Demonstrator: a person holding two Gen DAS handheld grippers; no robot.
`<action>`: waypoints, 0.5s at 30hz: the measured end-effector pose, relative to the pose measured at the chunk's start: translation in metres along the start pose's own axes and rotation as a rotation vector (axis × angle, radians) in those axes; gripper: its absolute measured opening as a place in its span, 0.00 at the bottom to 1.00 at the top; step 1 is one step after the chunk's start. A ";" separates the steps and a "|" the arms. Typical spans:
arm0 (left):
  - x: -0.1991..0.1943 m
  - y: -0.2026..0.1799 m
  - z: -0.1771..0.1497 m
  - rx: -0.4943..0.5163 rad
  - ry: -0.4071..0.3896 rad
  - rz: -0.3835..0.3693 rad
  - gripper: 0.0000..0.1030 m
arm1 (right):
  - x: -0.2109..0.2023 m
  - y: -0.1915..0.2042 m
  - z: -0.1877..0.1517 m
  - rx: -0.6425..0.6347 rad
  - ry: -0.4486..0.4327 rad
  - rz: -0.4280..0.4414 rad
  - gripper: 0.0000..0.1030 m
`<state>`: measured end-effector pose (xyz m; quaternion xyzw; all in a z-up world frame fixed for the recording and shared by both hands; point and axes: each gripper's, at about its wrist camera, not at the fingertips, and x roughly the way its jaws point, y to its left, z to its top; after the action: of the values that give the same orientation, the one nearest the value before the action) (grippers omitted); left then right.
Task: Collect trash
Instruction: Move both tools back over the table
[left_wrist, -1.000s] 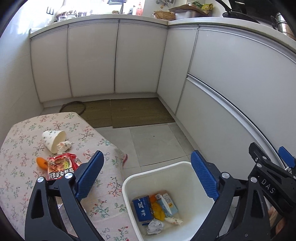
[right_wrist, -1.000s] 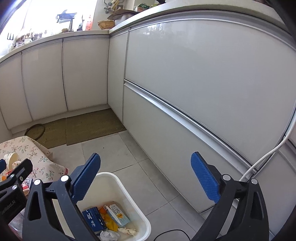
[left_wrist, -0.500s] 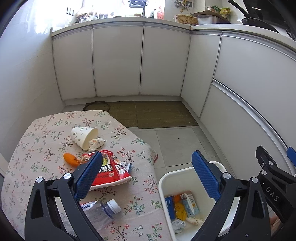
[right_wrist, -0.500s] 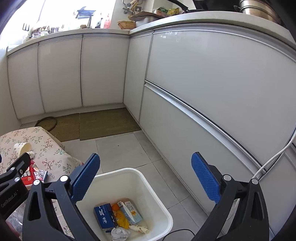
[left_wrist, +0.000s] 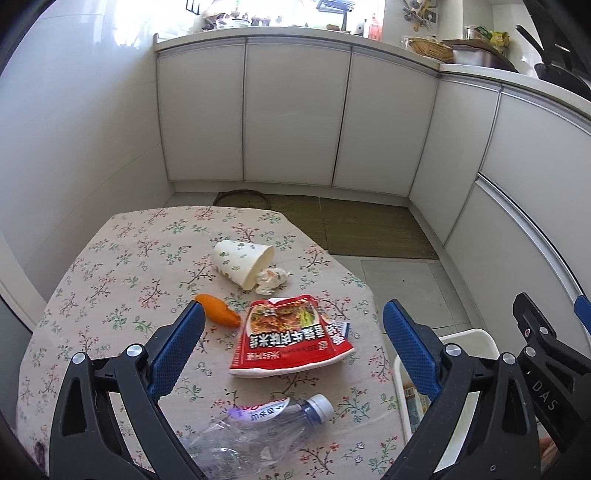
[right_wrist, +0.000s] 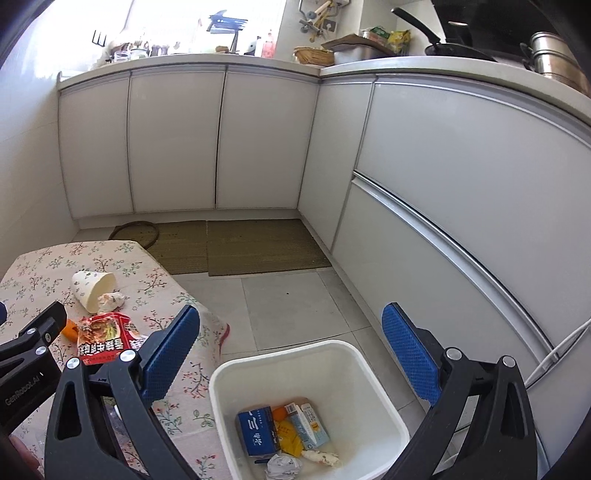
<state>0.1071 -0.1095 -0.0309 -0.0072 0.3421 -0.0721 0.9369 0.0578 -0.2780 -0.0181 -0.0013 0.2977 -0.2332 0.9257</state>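
Left gripper (left_wrist: 290, 334): blue pads spread wide, holding nothing, above the red noodle packet (left_wrist: 290, 338) on the floral-clothed table (left_wrist: 122, 258).
Right gripper (right_wrist: 290, 349): also spread and unladen, over the white plastic bin (right_wrist: 236, 373) right of the table.
Other trash: tipped paper cup (left_wrist: 242, 262), crushed clear bottle (left_wrist: 258, 428).

A white paper cup (left_wrist: 242, 263) is lying on its side on the flowered tablecloth with a crumpled tissue (left_wrist: 272, 279) touching its open mouth, and an orange scrap (left_wrist: 218, 314) is sitting just beside a red noodle packet (left_wrist: 290, 338) lying flat near the cloth's edge. A crushed clear plastic bottle (left_wrist: 255, 428) with a pale blue cap is lying nearer still. Beside the table, a white bin (right_wrist: 354, 354) is standing on the floor, holding a blue carton (right_wrist: 257, 430), small cartons, yellow and orange wrappers and wadded paper (right_wrist: 283, 466).
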 end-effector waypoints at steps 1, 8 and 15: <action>0.000 0.005 0.001 -0.006 0.002 0.008 0.90 | 0.000 0.006 0.000 -0.006 0.002 0.008 0.93; -0.002 0.048 -0.002 -0.046 0.015 0.081 0.90 | -0.003 0.054 0.002 -0.054 0.004 0.080 0.93; -0.002 0.099 -0.005 -0.110 0.038 0.156 0.90 | -0.006 0.106 -0.001 -0.107 0.010 0.142 0.93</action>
<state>0.1150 -0.0112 -0.0392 -0.0308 0.3627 0.0199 0.9312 0.0981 -0.1806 -0.0305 -0.0282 0.3135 -0.1506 0.9372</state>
